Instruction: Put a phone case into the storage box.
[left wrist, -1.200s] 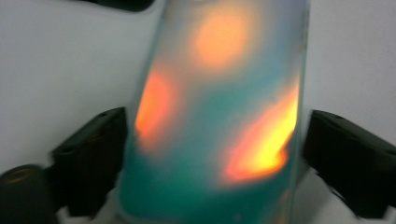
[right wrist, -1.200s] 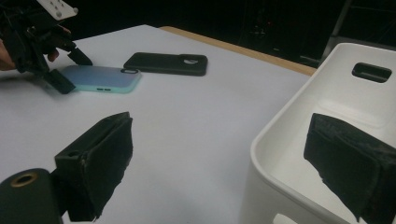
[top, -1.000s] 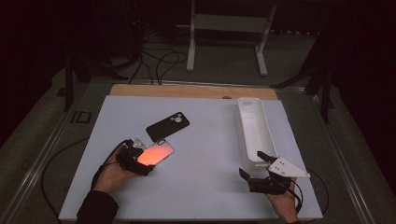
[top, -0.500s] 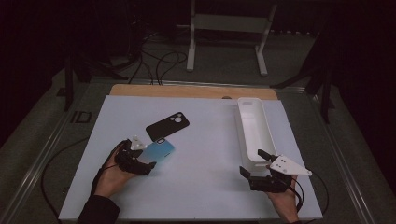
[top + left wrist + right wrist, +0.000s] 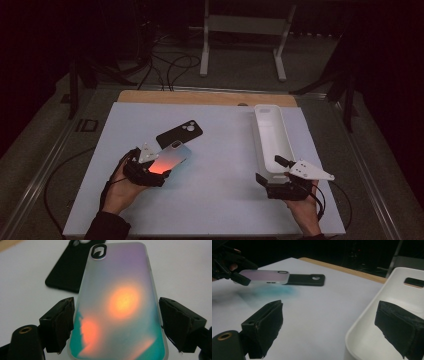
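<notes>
While looking down from the high view, can spot the left gripper (image 5: pixel 156 169) clamped across the iridescent phone case (image 5: pixel 172 156), pinching it by the two long edges and keeping it up off the white table (image 5: pixel 225 205), camera-hole end pointing away from the hand. Probably gripped at the near end to leave most of the length free for setting down somewhere. Just past its far tip: black phone case (image 5: pixel 180 134), flat on the table, untouched. Over on the other side, right gripper (image 5: pixel 268 169) spread wide with nothing between the jaws, parked right at the near end of the white tray (image 5: pixel 272 131). Guessing parked there to steady the tray, or just to wait.

Moving to the left gripper view: same iridescent phone case (image 5: pixel 120 302) sitting between both pads, left pad pressed on one edge, right pad snug at the other. Orange and teal glare all over the back, so hard to read much else. Black phone case (image 5: pixel 65 272) ahead and to the left, lying apart from the held one.

Switching to the right gripper view: jaws apart and empty, white tray (image 5: pixel 367 327) ahead by the right jaw. Far off ahead-left, iridescent phone case (image 5: pixel 263 276) hanging level above the table and throwing a bluish tint onto it, far end lined up with the black phone case (image 5: pixel 305 280). Can't tell about touching.
</notes>
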Tool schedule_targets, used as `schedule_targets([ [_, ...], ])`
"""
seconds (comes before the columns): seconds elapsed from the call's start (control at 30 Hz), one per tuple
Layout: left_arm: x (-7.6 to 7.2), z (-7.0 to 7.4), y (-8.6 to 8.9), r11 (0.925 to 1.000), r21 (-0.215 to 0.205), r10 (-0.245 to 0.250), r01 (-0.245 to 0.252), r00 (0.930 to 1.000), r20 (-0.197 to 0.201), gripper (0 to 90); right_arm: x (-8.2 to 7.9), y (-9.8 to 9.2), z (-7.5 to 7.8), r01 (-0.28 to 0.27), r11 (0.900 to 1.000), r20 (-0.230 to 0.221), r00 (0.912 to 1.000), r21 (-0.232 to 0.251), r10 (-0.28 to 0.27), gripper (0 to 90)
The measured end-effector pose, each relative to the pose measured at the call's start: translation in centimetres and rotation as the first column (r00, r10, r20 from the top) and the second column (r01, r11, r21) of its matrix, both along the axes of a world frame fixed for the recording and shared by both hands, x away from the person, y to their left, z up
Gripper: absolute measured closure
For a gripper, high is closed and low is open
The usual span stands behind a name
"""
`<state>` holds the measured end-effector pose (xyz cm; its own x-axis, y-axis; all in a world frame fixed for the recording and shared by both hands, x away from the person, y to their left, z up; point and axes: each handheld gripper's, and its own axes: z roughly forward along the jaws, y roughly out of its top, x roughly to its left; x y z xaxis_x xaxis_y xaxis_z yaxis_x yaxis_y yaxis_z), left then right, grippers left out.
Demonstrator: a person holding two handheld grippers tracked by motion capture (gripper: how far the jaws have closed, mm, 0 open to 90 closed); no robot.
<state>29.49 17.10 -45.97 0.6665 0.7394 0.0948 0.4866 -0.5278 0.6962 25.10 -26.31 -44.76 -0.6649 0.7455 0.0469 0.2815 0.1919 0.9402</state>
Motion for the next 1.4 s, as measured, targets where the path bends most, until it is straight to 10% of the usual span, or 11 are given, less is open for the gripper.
schedule_targets([
  [0.7, -0.6, 4.3, -4.2, 0.9906, -0.032, -0.129, 0.133, 0.9859, 0.107, 17.2, 3.0, 2.7, 1.3, -0.107, 0.992, -0.106, 0.9878, 0.062, 0.114, 7.7],
  [1.4, -1.6, 6.8, -8.7, 0.9637, -0.057, -0.245, 0.261, 0.9487, 0.2, 17.1, 5.3, 6.6, 2.3, -0.23, 0.945, -0.214, 0.9359, 0.231, 0.28, 9.1],
])
